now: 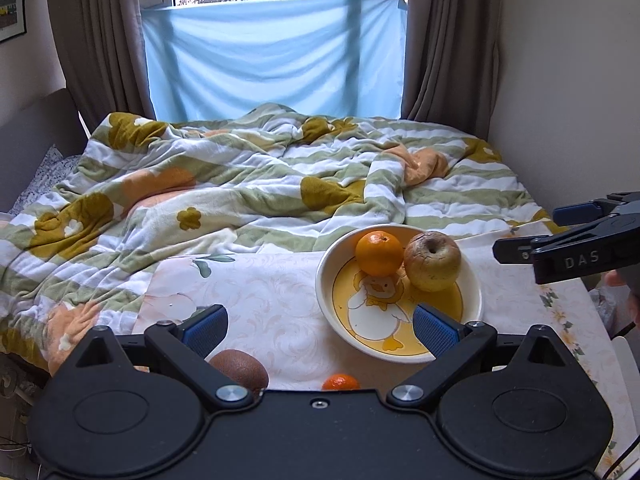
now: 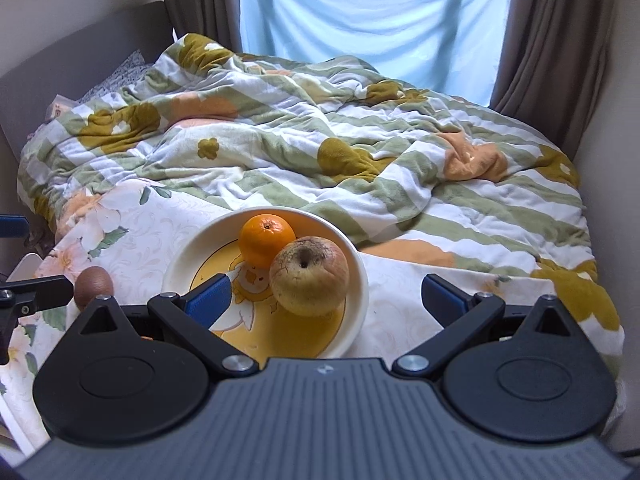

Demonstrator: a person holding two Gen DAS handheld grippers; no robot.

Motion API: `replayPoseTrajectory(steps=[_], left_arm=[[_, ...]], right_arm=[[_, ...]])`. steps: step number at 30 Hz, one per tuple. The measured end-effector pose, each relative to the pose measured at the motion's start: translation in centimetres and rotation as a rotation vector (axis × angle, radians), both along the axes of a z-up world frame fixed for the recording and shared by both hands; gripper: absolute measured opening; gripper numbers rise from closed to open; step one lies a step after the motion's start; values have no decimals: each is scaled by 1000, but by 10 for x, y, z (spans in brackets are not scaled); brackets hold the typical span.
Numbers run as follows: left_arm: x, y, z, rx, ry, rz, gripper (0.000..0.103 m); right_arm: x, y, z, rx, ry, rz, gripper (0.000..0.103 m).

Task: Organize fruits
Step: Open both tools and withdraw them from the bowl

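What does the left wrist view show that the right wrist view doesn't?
Only the left wrist view shows the small tangerine on the tablecloth, close to the camera and outside the bowl, and a framed picture on the wall.

Only the right wrist view shows the bare tablecloth to the right of the bowl.

Both show the duck-print bowl holding an orange and a wrinkled apple, the kiwi outside it, the striped floral blanket, and both grippers open with nothing between their fingers: left gripper, right gripper.

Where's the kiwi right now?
The kiwi lies on the floral tablecloth, outside the duck-print bowl and to its left; in the left wrist view it sits low, left of the small mandarin.
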State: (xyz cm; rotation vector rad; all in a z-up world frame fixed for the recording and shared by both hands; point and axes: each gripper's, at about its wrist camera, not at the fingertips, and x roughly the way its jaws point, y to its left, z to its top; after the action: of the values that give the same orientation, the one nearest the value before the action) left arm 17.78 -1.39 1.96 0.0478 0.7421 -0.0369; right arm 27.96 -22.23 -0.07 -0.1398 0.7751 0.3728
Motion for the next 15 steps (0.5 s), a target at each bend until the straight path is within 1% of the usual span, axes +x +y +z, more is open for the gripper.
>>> replayPoseTrajectory(steps=[8,15], left_arm=[[-44,-19,17,-8,-49,-9,101],[-82,-39,21,1,-66,-25,101]], right_arm=[[-57,-30,29,4,-38,-57,103],[-111,-62,38,21,-54,-100,103]])
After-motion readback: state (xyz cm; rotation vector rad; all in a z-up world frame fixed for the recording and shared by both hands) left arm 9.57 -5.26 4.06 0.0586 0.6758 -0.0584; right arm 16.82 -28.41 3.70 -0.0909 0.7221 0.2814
